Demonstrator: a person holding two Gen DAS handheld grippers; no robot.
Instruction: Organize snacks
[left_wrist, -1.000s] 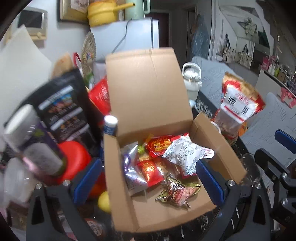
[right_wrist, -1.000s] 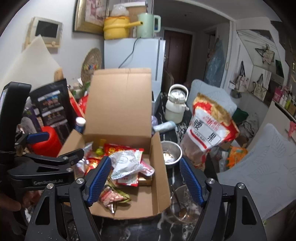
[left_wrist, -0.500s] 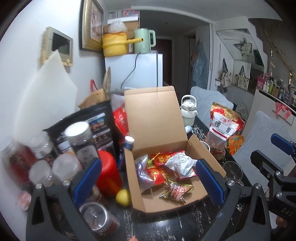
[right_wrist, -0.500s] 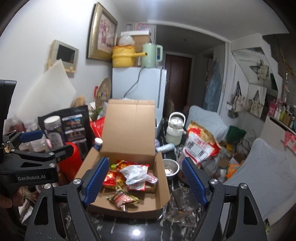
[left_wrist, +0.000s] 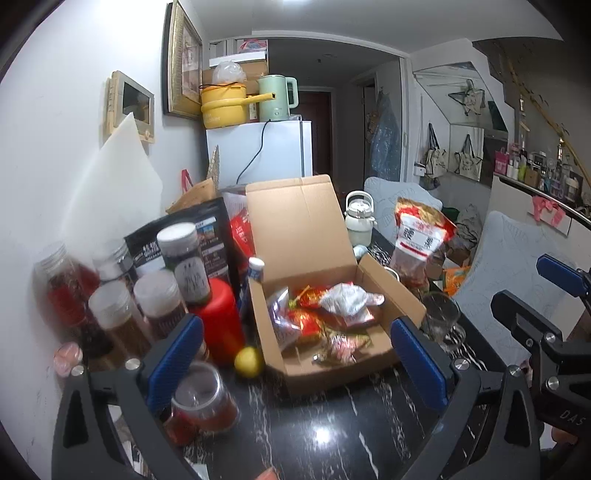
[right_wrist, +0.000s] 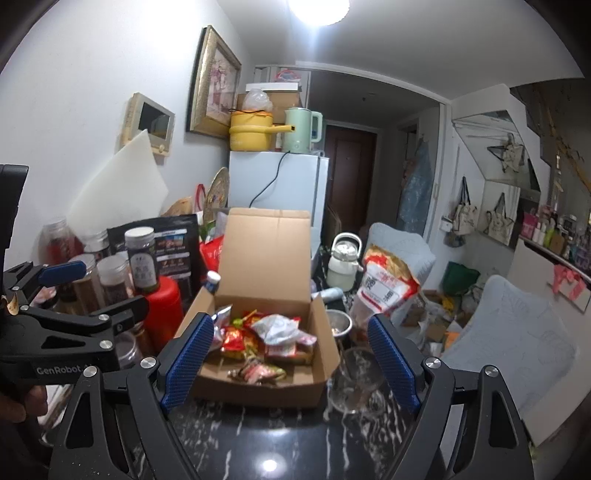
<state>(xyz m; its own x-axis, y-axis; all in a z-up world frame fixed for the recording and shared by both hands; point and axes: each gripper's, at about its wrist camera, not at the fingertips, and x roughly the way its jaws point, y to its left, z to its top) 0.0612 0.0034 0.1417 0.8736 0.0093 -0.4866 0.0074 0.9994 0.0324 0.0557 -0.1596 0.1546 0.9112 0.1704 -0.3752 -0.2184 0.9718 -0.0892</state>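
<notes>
1. The step in hand looks like a pause between placements: the cardboard box (left_wrist: 314, 280) is sitting open on the dark marble table (left_wrist: 332, 424) with its lid standing up, and several snack packets (left_wrist: 325, 314) are lying loose inside it, bunched toward the back and middle.
2. Both tools are hanging over the near edge of the table, short of the box, and neither is touching anything.
3. The left gripper (left_wrist: 295, 360) is standing wide apart and empty (the box is showing between its blue pads, but only in the background).
4. The right gripper (right_wrist: 291, 358) is opening wider at this moment, with nothing between its pads; a drinking glass (right_wrist: 354, 376) is standing just beside the box, near its right pad.
5. A large red-and-white snack bag (right_wrist: 388, 288) is standing outside the box to the right, near a metal bowl (right_wrist: 338, 321), so the sorting is probably not finished.
6. The next move probably calls for choosing 1 remaining snack, likely that bag, and reaching past the glass without knocking it.
7. Jars (left_wrist: 162, 295) and a lemon (left_wrist: 248, 361) are crowding the left side, leaving little room there.
</notes>
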